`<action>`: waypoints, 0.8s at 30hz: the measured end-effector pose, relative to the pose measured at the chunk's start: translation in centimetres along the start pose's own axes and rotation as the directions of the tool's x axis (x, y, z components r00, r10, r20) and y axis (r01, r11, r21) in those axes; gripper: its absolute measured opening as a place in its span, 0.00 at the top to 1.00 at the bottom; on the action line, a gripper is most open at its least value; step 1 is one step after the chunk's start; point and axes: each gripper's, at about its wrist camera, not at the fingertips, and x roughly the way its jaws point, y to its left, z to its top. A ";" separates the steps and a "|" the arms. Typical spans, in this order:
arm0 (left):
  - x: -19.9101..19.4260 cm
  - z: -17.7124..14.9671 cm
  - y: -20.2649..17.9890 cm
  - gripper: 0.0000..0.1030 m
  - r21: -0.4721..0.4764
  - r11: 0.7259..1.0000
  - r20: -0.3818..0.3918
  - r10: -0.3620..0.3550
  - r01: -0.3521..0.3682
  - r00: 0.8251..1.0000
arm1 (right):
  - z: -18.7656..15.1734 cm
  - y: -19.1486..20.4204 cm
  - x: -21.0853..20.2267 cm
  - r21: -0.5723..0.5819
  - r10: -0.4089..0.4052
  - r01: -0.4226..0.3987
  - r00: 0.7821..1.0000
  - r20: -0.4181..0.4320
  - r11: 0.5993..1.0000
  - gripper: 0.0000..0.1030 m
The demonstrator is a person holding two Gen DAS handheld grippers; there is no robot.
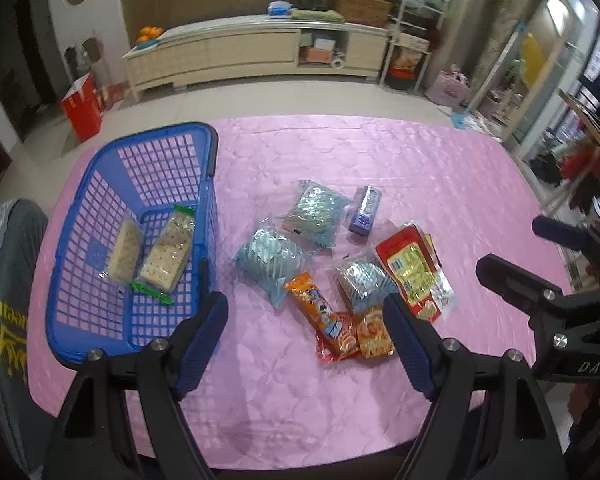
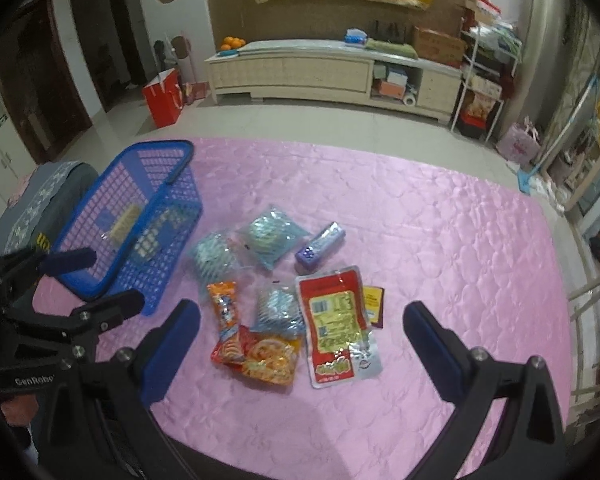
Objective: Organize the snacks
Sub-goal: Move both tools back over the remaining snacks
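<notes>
A pink quilted surface is seen. Both the left claw and right claw are spread wide, empty. Just ahead, between the left claw's fingers, the orange foil snack packet lies lengthwise, nearer the left claw; the blue plastic lattice basket sits left.

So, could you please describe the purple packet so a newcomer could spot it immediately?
On the pink tablecloth, right of the blue basket, lies a snack pile. At its far edge sits the purple packet: small, narrow, the only purple one, beside the silvery-blue pouches.

basket left on table, snack packets right
</notes>
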 end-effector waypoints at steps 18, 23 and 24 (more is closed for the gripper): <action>9.4 2.9 0.5 0.34 -0.415 0.882 -0.156 0.172 -0.223 0.973 | 5.5 -1.8 11.1 -0.138 0.100 -0.117 0.987 -0.127 0.983 0.19; 12.0 3.1 1.1 0.38 -0.431 0.865 -0.177 0.198 -0.257 0.964 | 6.2 -2.0 14.4 -0.150 0.132 -0.156 0.978 -0.162 0.976 0.19; 12.4 3.2 1.2 0.40 -0.433 0.864 -0.181 0.197 -0.258 0.964 | 6.3 -2.0 14.9 -0.146 0.143 -0.168 0.976 -0.168 0.975 0.19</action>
